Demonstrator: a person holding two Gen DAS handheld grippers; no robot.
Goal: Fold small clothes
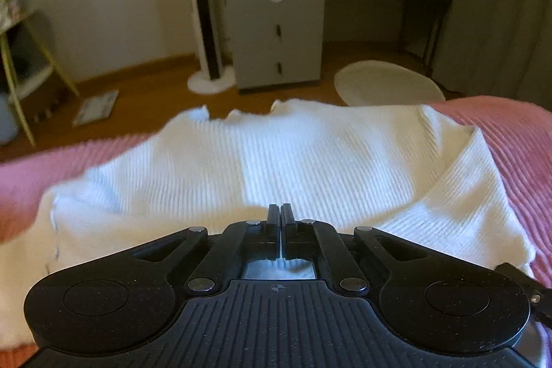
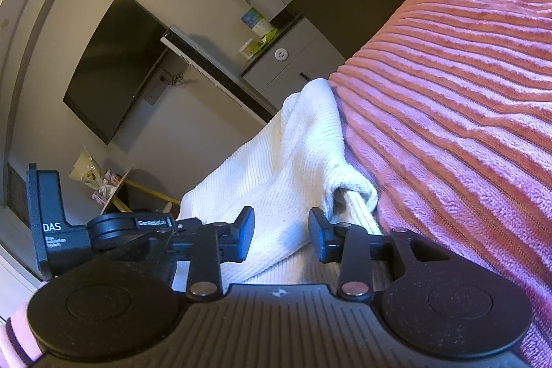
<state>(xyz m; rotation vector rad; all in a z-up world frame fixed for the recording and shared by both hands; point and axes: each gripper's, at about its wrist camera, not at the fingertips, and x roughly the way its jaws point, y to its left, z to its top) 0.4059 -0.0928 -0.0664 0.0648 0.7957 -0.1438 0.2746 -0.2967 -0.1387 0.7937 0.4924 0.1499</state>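
Left gripper (image 1: 280,212): fingers pressed together over the near edge of the white ribbed garment (image 1: 293,161); pinched cloth not discernible.
Right gripper (image 2: 281,231): fingers apart, garment's cuffed end between them.
Garment: spread on the pink blanket (image 2: 465,126).
Grey cabinet (image 1: 276,33): beyond the garment.

Dim room, warm patchy light, heavy fisheye bend.

I see a sharp split on the white ribbed garment (image 1: 276,161): its left half warm and shaded, its right half cooler and brighter. My left view smears with motion blur toward the left edge. In my right view the television (image 2: 110,64) and walls curve strongly, and the pink blanket (image 2: 465,126) catches soft sheen.
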